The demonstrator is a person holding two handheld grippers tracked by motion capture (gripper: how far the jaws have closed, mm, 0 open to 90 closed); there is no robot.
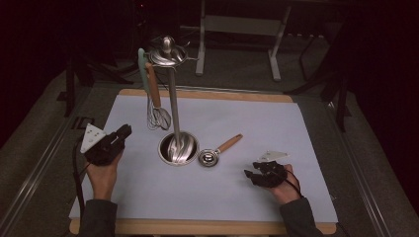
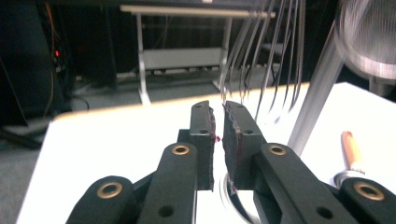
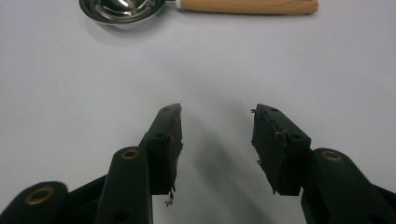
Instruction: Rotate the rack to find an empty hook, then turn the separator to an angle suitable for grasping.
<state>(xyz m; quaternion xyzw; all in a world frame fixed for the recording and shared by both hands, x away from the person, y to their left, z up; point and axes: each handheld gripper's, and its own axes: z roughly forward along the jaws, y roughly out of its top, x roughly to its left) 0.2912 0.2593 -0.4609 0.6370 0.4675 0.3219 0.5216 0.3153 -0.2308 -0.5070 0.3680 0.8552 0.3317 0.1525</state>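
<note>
White mat point(image 1: 276, 123) on wooden table point(image 1: 207, 227), dark room, left claw point(image 1: 121, 133) nearly closed and empty, right claw point(image 1: 253, 174) open.

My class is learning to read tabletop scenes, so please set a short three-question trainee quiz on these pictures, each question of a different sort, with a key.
1. True or false: the whisk lies flat on the white mat.
2. Multiple choice: the small wooden-handled scoop lies
A. inside the stand's round base
B. on the mat, just right of the stand's base
C. between the jaws of the left hand-held gripper
3. Fill in: the jaws of the right hand-held gripper stand ____, with nothing between them.

Key
1. False: it hangs from the top of the metal stand.
2. B
3. open; the left hand-held gripper is nearly shut, a narrow gap between its pads.
</note>
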